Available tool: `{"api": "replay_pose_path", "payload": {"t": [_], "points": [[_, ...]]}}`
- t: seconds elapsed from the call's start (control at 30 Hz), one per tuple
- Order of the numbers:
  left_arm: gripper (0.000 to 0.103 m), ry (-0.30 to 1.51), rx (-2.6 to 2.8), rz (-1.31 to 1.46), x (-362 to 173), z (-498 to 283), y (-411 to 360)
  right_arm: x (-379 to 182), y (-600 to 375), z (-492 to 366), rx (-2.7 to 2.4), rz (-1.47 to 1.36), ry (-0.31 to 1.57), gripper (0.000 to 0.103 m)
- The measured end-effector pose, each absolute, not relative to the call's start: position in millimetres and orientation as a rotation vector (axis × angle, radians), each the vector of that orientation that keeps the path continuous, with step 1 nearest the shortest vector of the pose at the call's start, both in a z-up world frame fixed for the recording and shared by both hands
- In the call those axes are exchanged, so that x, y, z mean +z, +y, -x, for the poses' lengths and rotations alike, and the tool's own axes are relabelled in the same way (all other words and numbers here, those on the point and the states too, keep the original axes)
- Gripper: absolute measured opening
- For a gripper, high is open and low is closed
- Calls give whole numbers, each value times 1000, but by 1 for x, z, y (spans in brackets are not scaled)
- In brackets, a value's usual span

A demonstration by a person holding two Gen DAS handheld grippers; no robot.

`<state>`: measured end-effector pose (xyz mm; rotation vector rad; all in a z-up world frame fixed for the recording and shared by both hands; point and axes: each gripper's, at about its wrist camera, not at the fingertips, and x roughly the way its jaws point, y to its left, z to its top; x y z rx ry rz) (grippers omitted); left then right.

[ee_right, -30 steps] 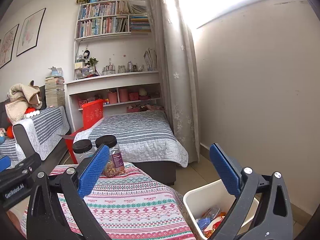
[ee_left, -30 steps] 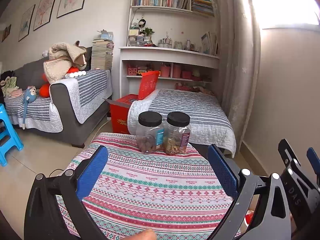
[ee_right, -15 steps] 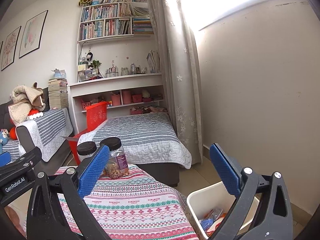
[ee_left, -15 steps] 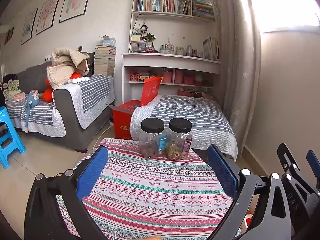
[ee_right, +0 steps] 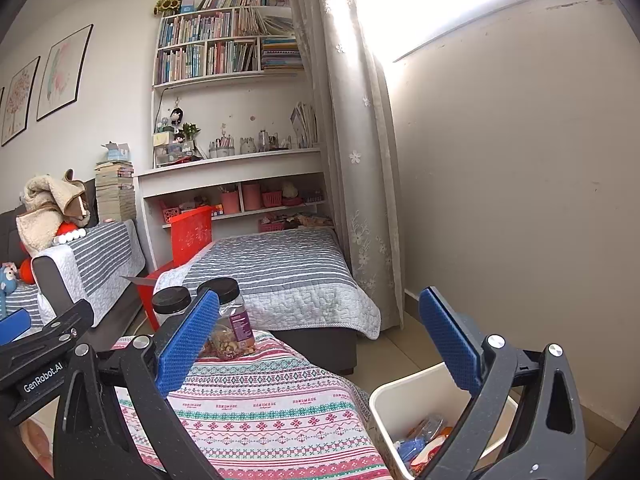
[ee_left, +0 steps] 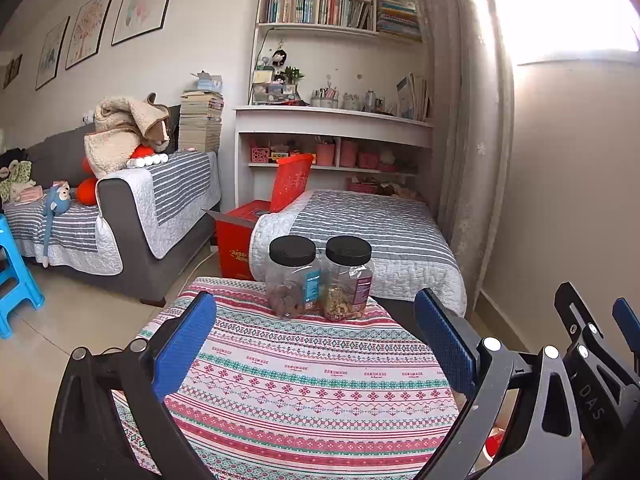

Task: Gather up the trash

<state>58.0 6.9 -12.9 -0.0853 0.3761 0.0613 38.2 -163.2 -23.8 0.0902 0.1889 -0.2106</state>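
2 jars w/ black lids stand side by side, touching or nearly, at the far edge of the table (ee_left: 304, 392): left jar (ee_left: 294, 276) holds dark brown bits, right jar (ee_left: 347, 278) a pale nut mix. 1 white bin (ee_right: 404, 396) sits on the floor just beside the table's right side. 2 grippers are in view, each w/ 2 blue-padded fingers.

Table is covered w/ a red, green & white patterned cloth printed "HANDMADE". Room: tiled floor, grey sofa (ee_left: 120, 216) w/ striped quilt & plush toys, a bed (ee_left: 360, 224) w/ the same quilt, red box (ee_left: 236, 240) between them, white bookshelves (ee_left: 336, 4) full of books, lace curtain (ee_right: 352, 120) by a bright window, framed pics on the wall, blue stool (ee_left: 16, 276) at far left.

Trash (ee_right: 424, 436) lies inside the bin: crumpled wrappers, blue, orange & clear; exact count can't be told.

Left gripper (ee_left: 316, 344) hangs above the table, fingers spread wide, nothing between them. Right gripper (ee_right: 316, 340) hangs over the table's right edge & the bin, fingers also wide apart, holding nothing.
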Motion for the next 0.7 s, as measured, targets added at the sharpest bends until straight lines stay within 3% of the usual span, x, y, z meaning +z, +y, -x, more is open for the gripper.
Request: {"api": "replay_pose_path", "payload": {"t": [0.5, 0.7], "points": [[94, 350, 32, 93, -15, -60, 3, -21, -161, -34, -227, -76, 175, 96], [84, 348, 26, 98, -16, -57, 4, -21, -160, -32, -233, -76, 176, 96]]}}
